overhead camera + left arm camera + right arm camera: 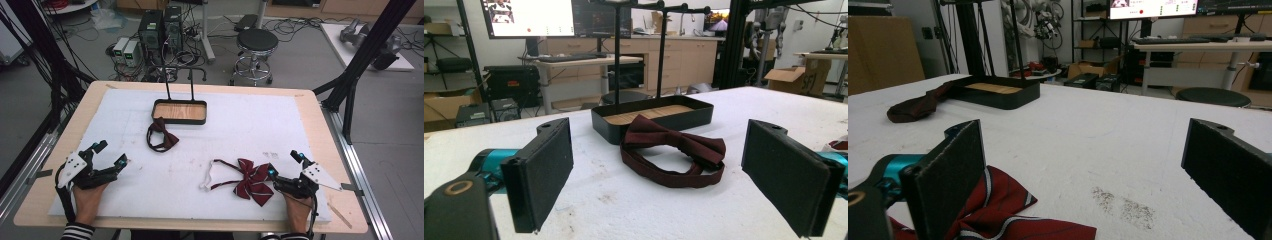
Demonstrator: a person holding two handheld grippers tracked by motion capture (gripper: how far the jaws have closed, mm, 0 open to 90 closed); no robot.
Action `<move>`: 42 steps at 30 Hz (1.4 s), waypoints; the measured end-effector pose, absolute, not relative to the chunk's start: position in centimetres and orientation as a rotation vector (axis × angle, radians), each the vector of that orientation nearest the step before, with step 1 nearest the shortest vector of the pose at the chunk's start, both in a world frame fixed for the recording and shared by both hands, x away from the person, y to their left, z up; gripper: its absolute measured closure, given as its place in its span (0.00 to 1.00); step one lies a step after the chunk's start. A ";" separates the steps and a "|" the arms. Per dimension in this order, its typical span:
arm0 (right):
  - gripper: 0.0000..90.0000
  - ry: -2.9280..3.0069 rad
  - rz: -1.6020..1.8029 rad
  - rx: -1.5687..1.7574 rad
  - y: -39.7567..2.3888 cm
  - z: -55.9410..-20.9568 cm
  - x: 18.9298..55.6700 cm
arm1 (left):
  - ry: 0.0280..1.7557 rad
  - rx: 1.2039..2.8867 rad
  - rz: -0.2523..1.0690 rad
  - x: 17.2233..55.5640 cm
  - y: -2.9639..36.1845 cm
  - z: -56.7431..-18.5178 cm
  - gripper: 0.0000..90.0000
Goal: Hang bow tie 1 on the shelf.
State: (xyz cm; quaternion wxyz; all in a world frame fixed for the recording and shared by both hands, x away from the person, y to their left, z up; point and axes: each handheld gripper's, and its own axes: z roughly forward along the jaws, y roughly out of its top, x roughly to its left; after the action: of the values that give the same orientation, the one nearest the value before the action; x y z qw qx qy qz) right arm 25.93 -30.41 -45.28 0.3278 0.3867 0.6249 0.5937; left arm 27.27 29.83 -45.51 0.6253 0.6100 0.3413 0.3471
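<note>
A dark maroon bow tie (161, 135) (674, 150) (915, 106) with its strap looped lies on the white mat just in front of a black tray (180, 119) (654, 117) (993, 92) with a wooden floor and a tall two-post stand. A red striped bow tie (252, 181) (998, 210) with a white strap lies at the front right. My left gripper (111, 154) (674, 180) rests open at the front left, pointing toward the maroon tie. My right gripper (285, 164) (1083, 175) rests open at the front right, its left jaw beside the striped tie.
The white mat (210, 150) covers most of the wooden table (320, 115). A black stool (256, 42) and computer towers (160, 30) stand beyond the far edge. Black frame posts (360, 55) flank the table on both sides.
</note>
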 end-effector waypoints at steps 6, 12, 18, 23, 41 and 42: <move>0.03 1.638 1.557 1.020 -30.4 -45.3 25.9 | 0.781 1.398 0.798 27.3 29.8 -45.5 0.15; 0.03 1.649 1.546 1.012 -30.4 -45.2 26.1 | 0.778 1.401 0.802 27.2 29.8 -45.5 0.15; 0.03 1.651 1.541 1.011 -30.3 -45.2 26.0 | 0.785 1.399 0.800 27.3 29.8 -45.5 0.15; 0.03 1.661 1.546 1.024 -30.4 -45.1 26.2 | 0.786 1.400 0.800 27.3 29.8 -45.5 0.15; 0.03 1.891 1.626 0.889 -29.4 -41.5 26.0 | 0.789 1.396 0.803 27.3 29.8 -45.5 0.15; 0.03 1.916 1.626 0.885 -29.2 -41.4 26.0 | 0.790 1.396 0.803 27.3 29.8 -45.5 0.15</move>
State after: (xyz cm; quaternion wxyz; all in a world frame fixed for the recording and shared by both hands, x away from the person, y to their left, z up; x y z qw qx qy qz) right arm 26.05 -29.17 -41.39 0.2365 0.3227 0.6989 0.5929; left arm 27.27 29.79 -45.51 0.6242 0.6080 0.3440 0.3499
